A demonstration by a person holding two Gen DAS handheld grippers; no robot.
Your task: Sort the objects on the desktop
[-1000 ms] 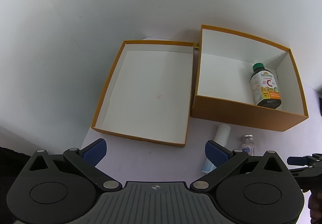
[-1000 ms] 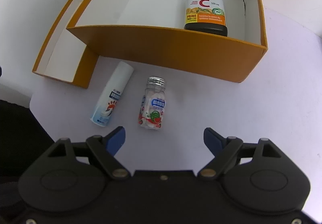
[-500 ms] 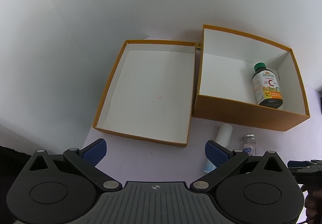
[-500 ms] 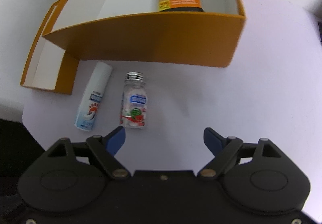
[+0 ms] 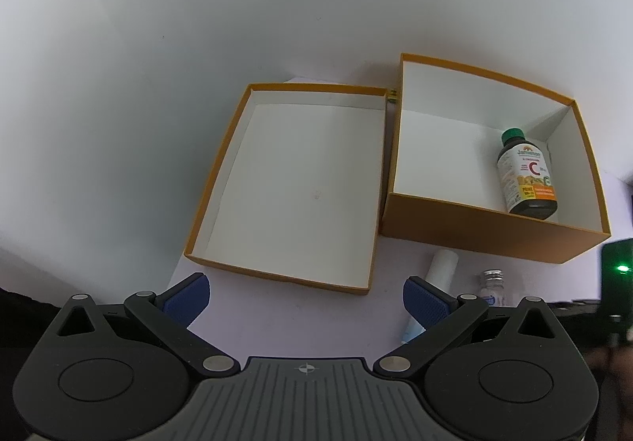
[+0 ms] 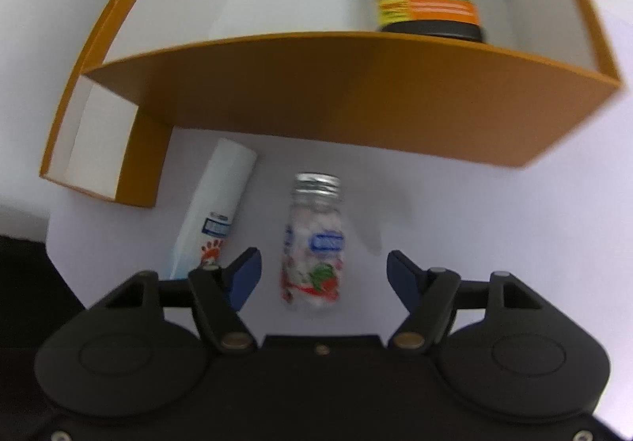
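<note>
On white desk, two orange boxes (image 5: 490,235), three bottles (image 6: 314,243), two grippers (image 6: 323,274) spread wide, holding nothing.

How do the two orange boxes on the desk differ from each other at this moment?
The right box has tall walls; the left box is shallow, like a lid or tray. The right box holds a vitamin C bottle lying near its right wall; the left box shows only its bare white floor. In the left wrist view the left box looks wider across its floor than the right box. Both are orange outside, white inside, open-topped and side by side.
</note>
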